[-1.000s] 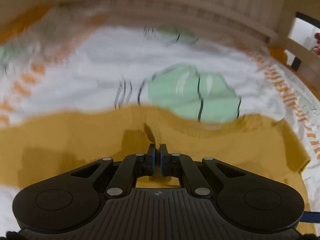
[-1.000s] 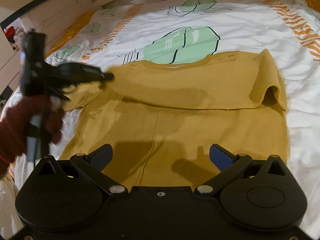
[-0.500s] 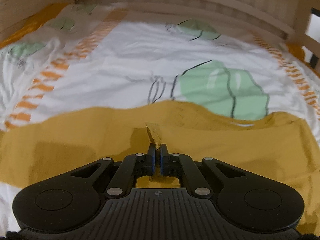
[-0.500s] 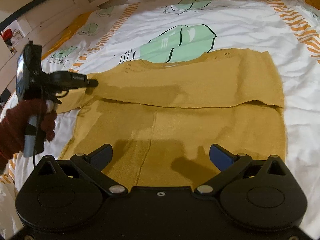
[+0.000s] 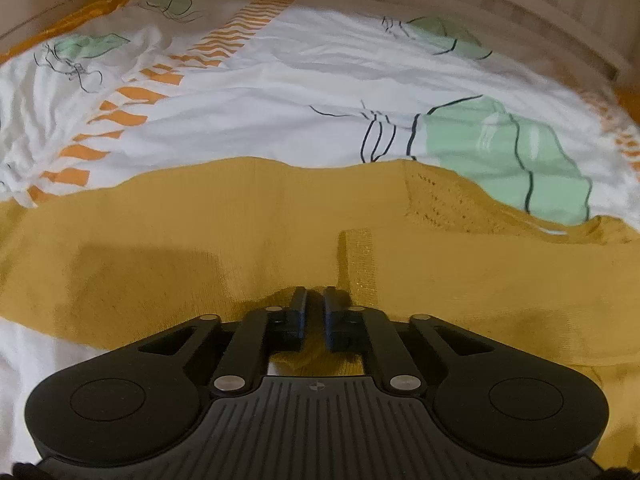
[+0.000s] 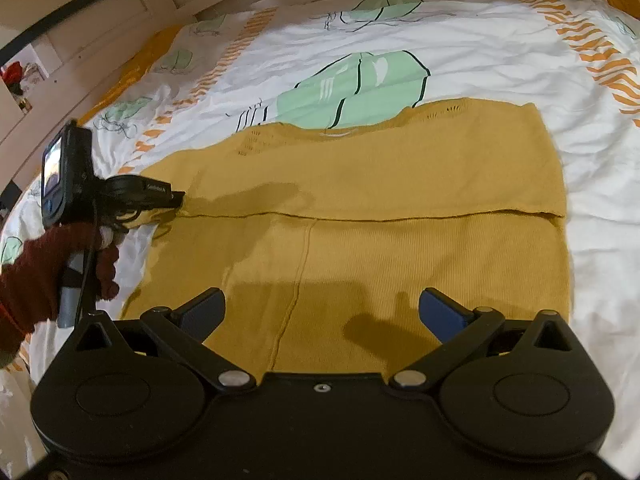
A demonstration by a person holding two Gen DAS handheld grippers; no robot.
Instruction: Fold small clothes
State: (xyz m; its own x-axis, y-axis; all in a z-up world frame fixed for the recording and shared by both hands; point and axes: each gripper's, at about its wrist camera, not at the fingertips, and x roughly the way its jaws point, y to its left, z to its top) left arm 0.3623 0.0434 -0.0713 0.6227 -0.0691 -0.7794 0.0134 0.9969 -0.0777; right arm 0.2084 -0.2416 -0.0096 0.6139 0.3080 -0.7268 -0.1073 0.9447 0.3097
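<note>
A mustard-yellow knit top (image 6: 360, 184) lies on the bed, its upper part folded down along a straight crosswise edge. My left gripper (image 5: 315, 300) has its jaws slightly parted over the cloth, with yellow fabric (image 5: 224, 240) bunched beneath them; I cannot tell whether it still pinches it. It also shows in the right wrist view (image 6: 178, 200) at the left end of the fold edge. My right gripper (image 6: 320, 312) is open and empty, hovering over the lower half of the top.
The bed sheet (image 6: 460, 52) is white with green shapes and orange stripes. A pale wooden bed frame (image 5: 520, 4) runs along the far side. A hand in a dark red sleeve (image 6: 36, 276) holds the left gripper.
The left gripper drew the sleeve leftward and lowered it onto the top, flattening the fold. Its jaws went from tightly shut to slightly parted. The right gripper stayed open and still.
</note>
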